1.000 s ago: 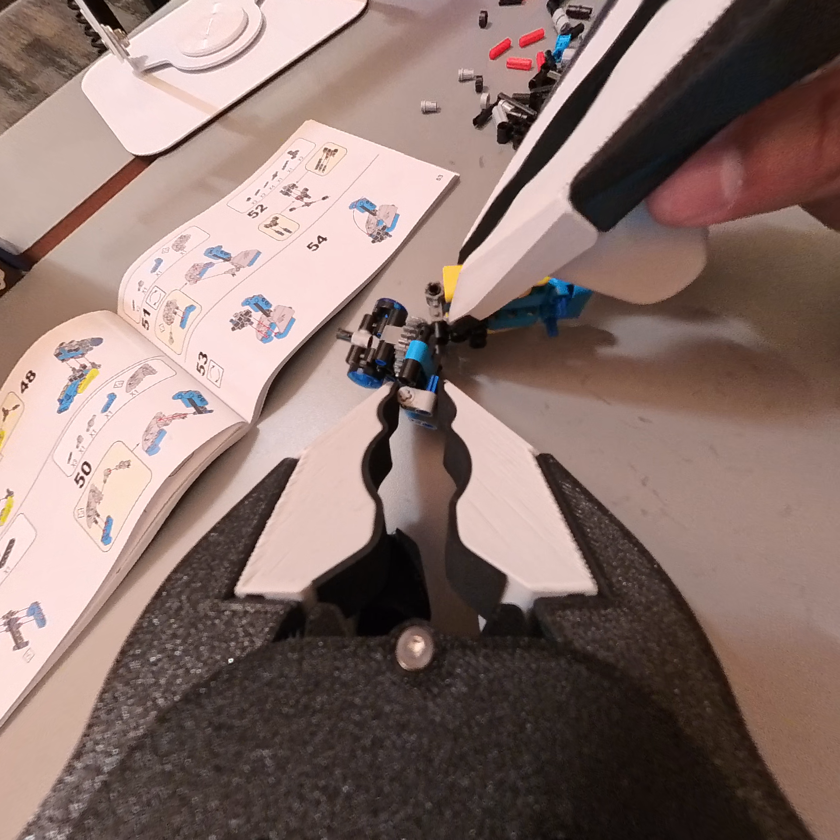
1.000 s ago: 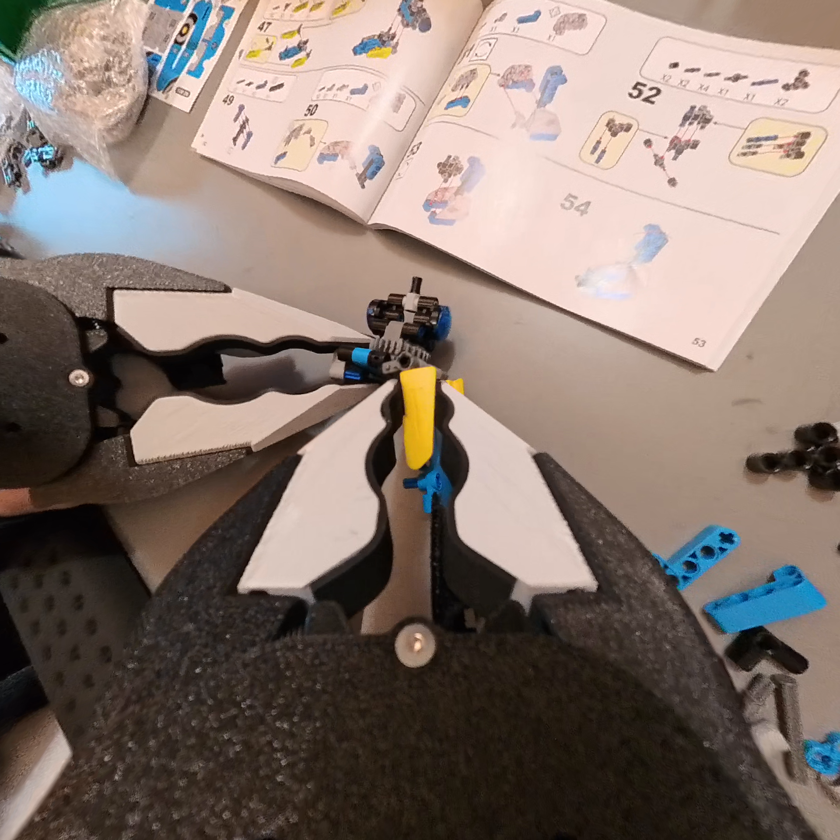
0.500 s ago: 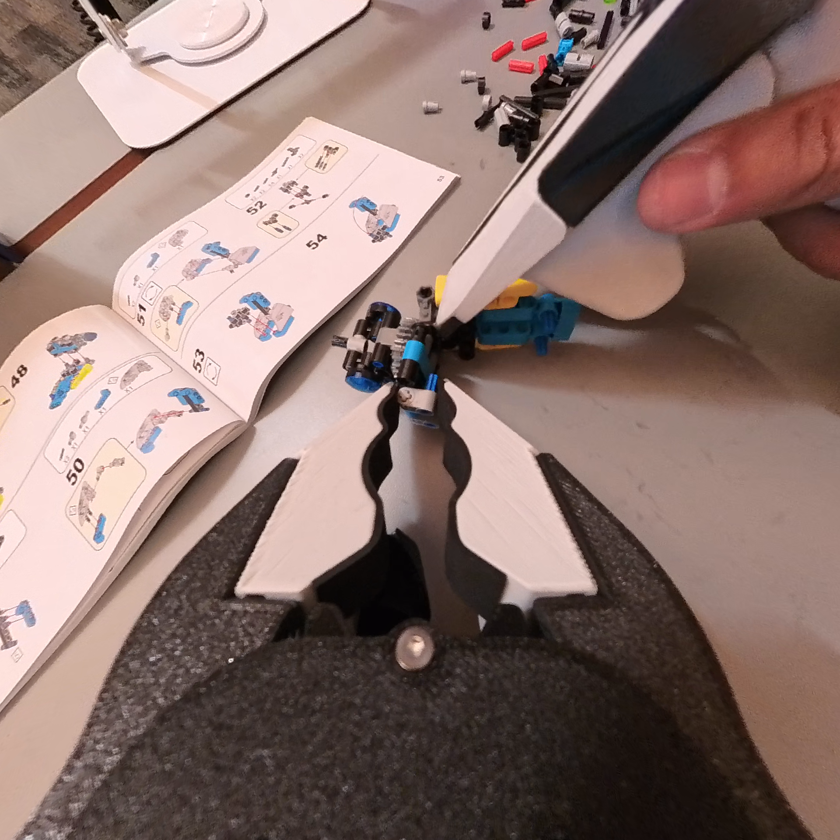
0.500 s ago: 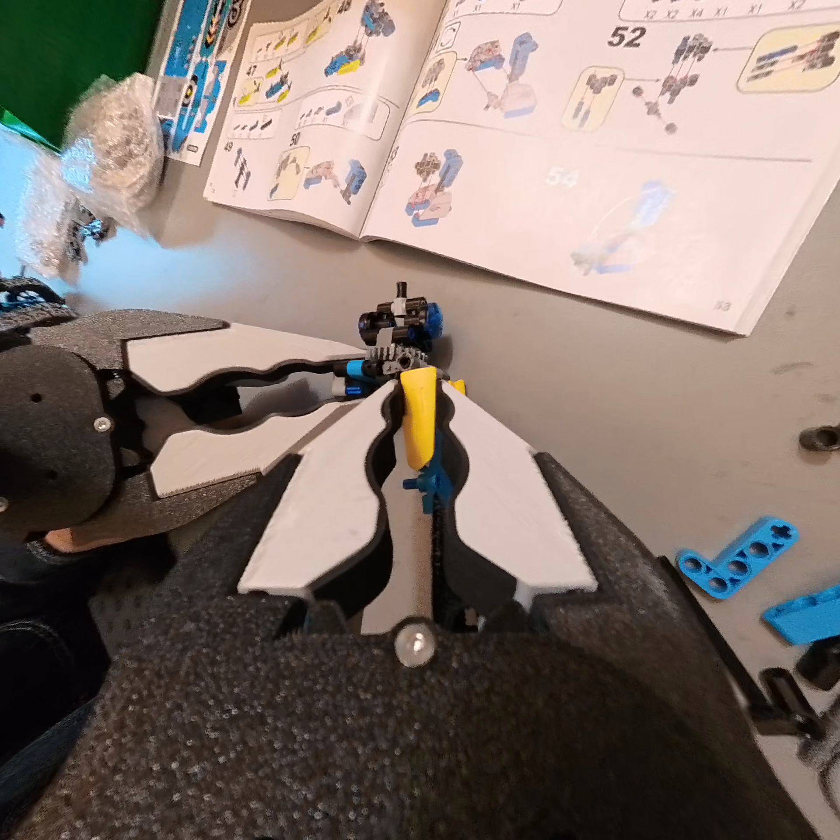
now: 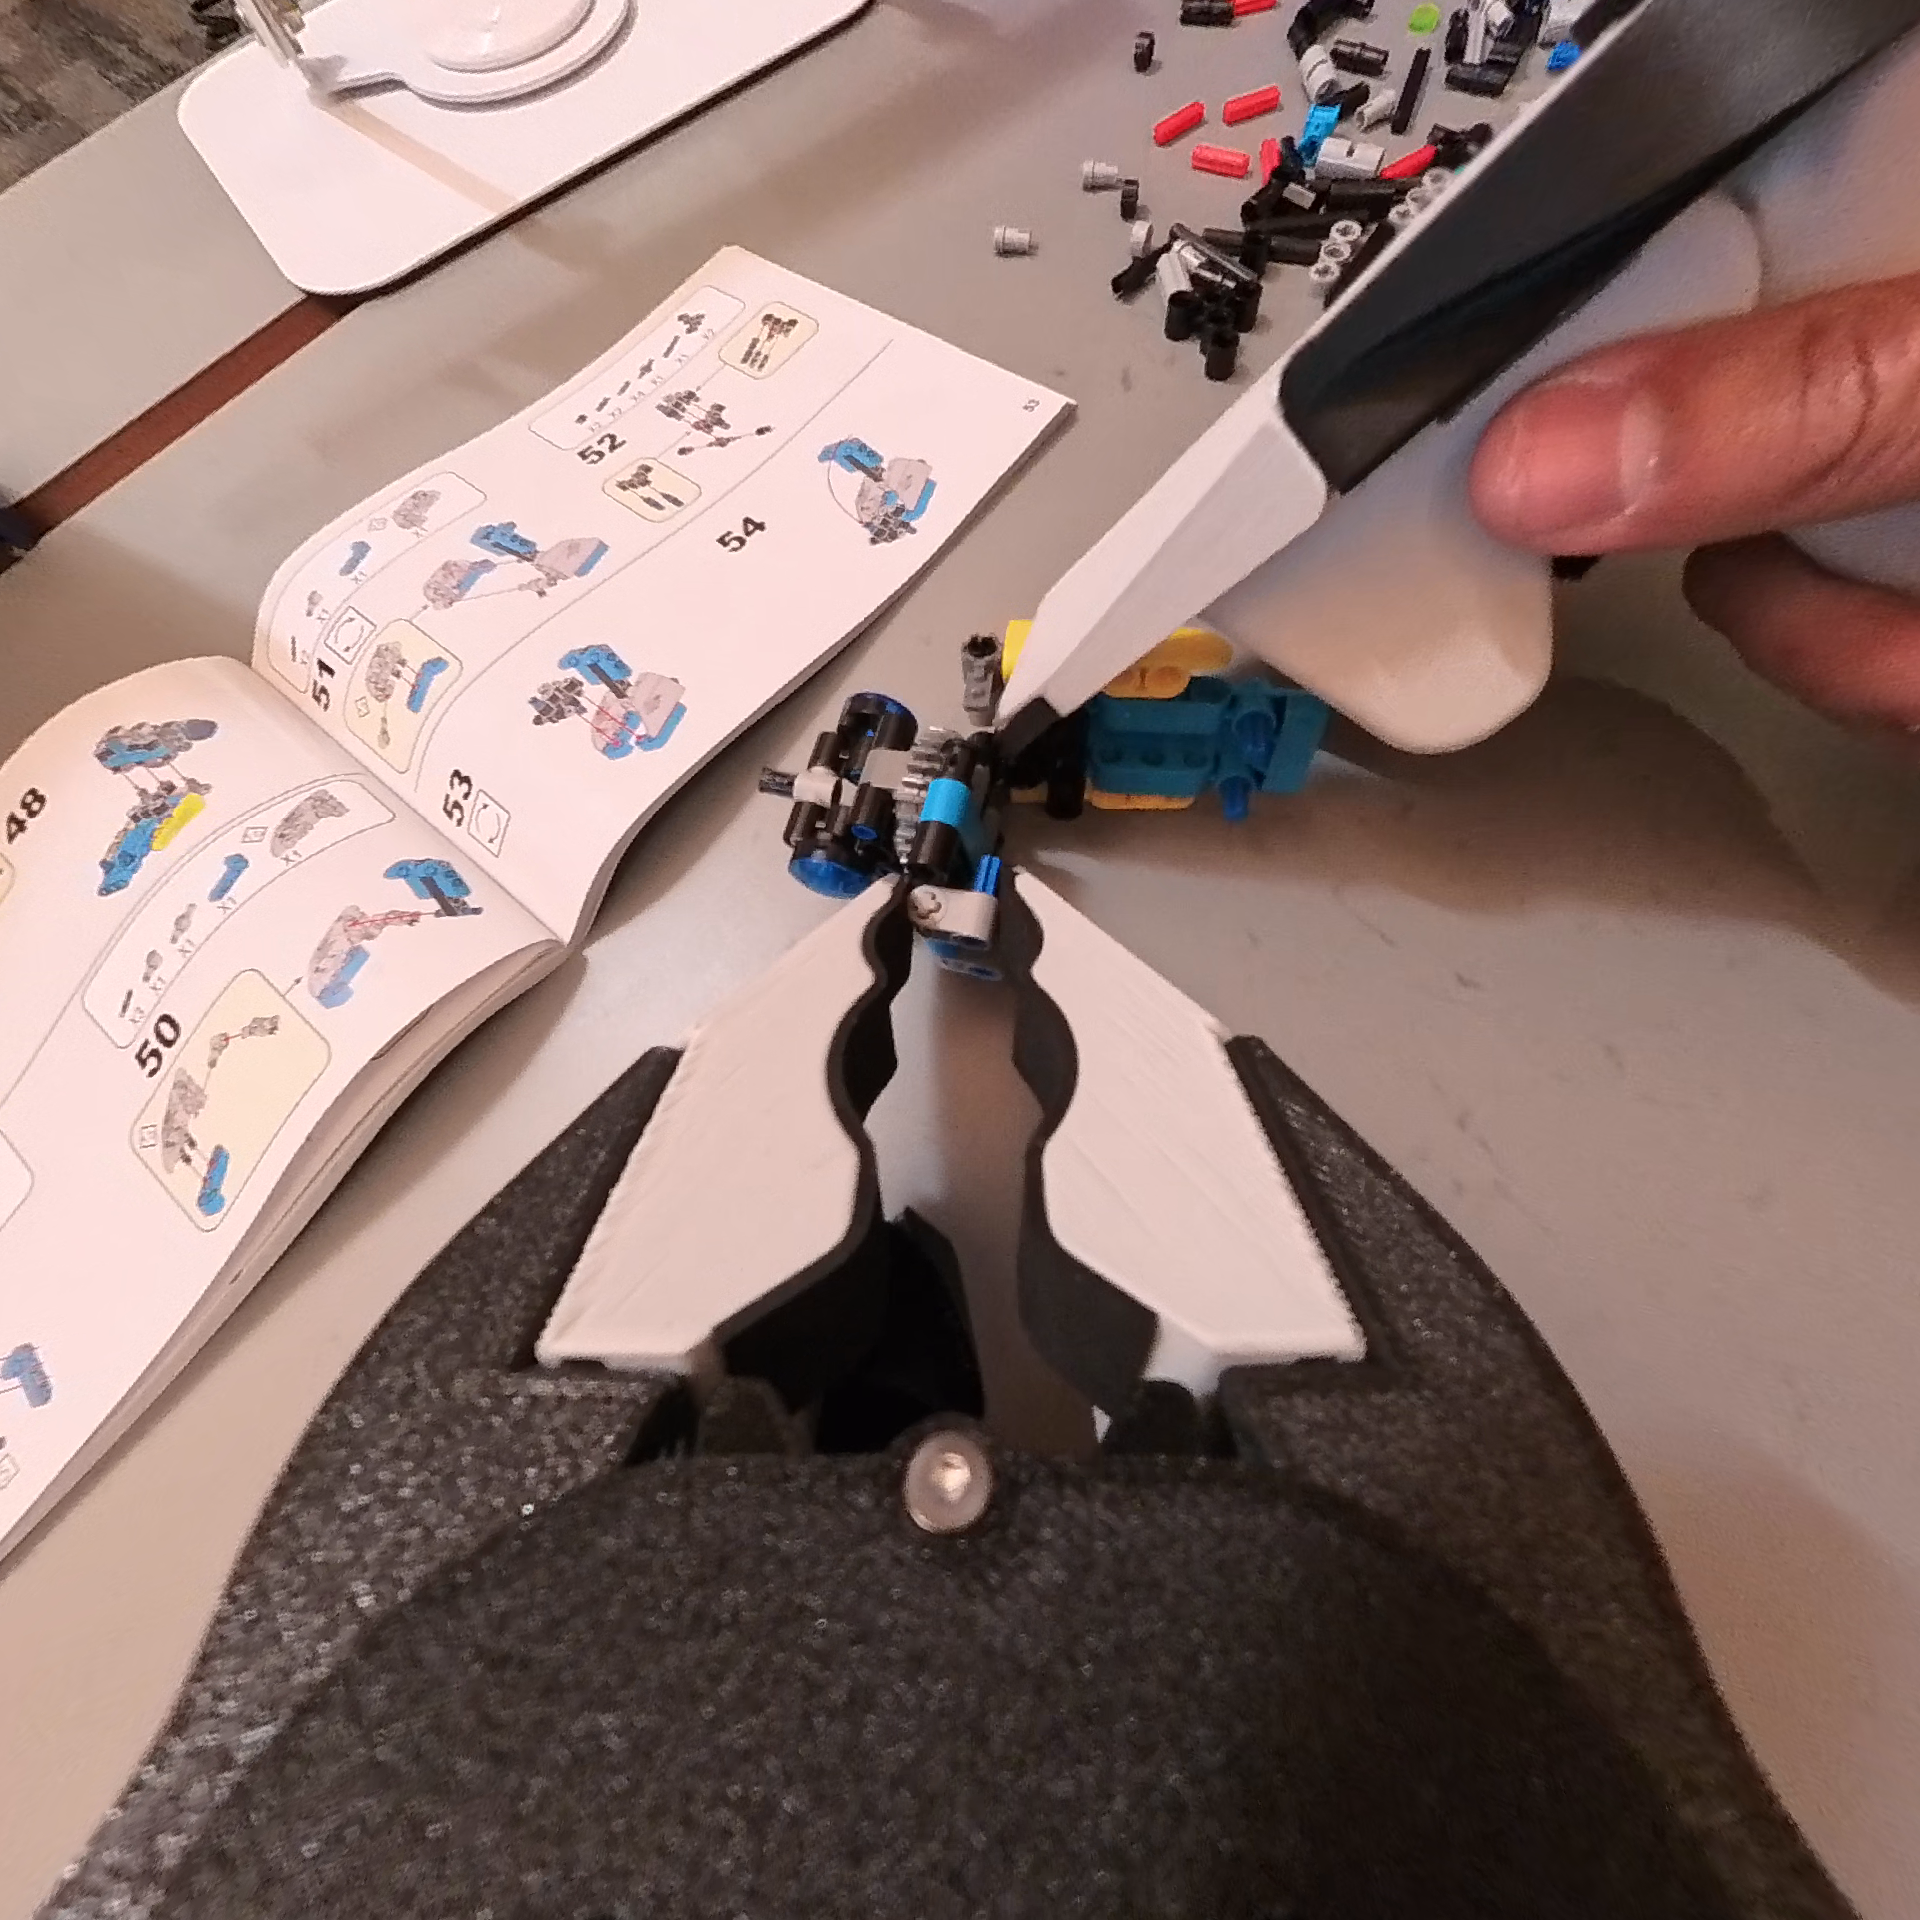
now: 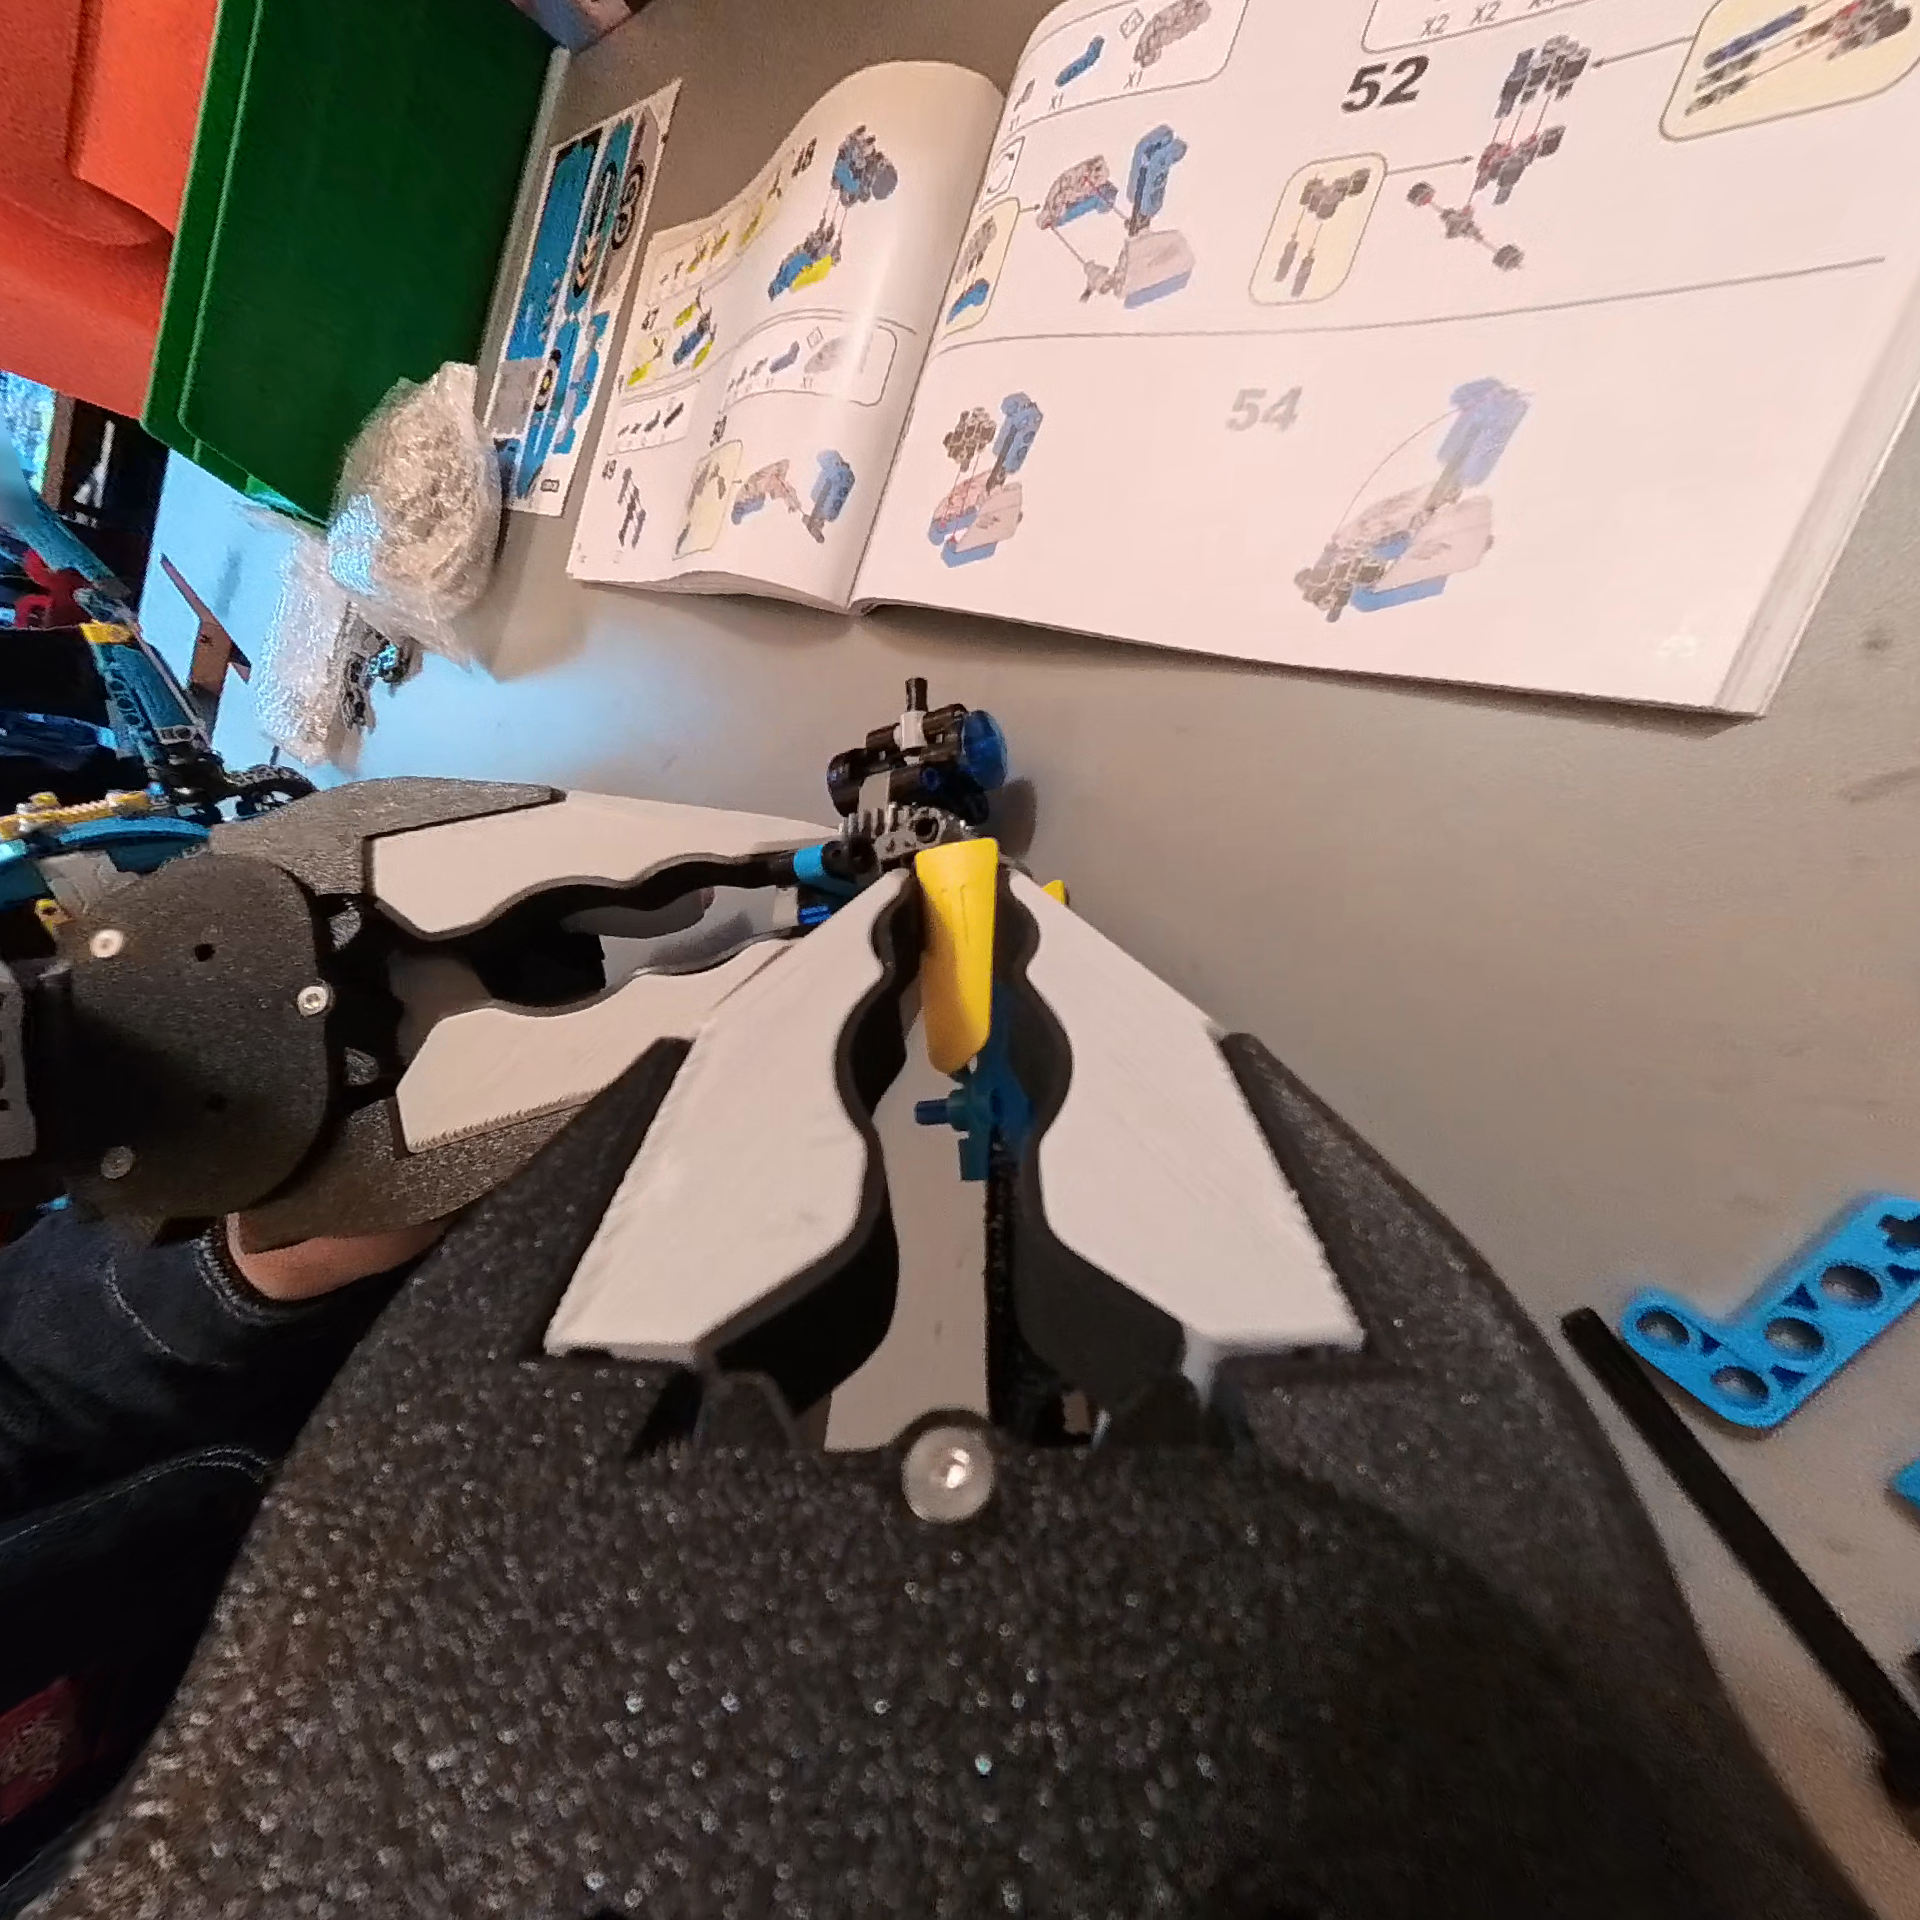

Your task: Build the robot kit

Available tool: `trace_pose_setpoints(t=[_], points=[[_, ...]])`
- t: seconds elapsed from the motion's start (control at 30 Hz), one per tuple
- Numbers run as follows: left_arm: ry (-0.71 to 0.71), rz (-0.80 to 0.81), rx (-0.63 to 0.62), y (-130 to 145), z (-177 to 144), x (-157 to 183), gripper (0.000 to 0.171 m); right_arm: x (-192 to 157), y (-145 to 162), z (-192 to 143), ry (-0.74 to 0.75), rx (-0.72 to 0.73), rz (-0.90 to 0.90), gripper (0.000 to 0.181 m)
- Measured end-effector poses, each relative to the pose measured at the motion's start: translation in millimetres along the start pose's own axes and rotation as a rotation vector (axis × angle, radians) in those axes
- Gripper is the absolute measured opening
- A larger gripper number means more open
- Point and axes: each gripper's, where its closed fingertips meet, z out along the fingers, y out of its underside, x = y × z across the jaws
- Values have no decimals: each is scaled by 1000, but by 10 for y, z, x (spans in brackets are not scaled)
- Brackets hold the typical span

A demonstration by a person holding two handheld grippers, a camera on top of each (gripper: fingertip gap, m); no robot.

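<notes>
1. at the near edge of the left wrist view, left gripper (image 5: 954, 902), closed on the grey-and-blue end of a small brick model (image 5: 894, 795) lying on the grey table (image 5: 1455, 1143).
2. just past those tips, the model's black wheel cluster with a grey gear and blue hubs, resting on the table close to the booklet's corner.
3. from the upper right of the same view, right gripper (image 5: 1013, 717), slanting down to the model, tips meeting it beside the gear; a hand (image 5: 1714, 488) wrapped around its white body.
4. in the right wrist view, right gripper (image 6: 958, 894) clamped on the yellow panel (image 6: 958, 956) of the model, with a blue axle piece (image 6: 982, 1112) showing between the fingers behind it.
5. to the left there, left gripper (image 6: 800, 883) reaching in sideways, tips pinched on the same model at its blue connector.
6. on the table to the right, a blue angled beam (image 6: 1787, 1320) and a black strip (image 6: 1745, 1507), apart from the model.
7. beyond the model, an open instruction booklet (image 5: 436, 644), lying flat, near but not touching.
8. farther off, scattered loose pieces (image 5: 1278, 208) in black, grey and red, and a white flat stand (image 5: 416, 177).
9. farthest in the right wrist view, a sticker sheet (image 6: 577, 301), crumpled plastic bags (image 6: 405, 520) and a green board (image 6: 343, 208).
</notes>
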Motion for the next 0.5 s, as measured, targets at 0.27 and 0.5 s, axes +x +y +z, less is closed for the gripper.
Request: trace_pose_setpoints(t=[0.27, 0.5], points=[[-4, -1, -1, -1, 1, -2, 16, -18, 17, 17, 65, -11, -94, 12], [5, -20, -4, -3, 7, 2, 16, -28, 27, 30, 67, -29, -113, 13]])
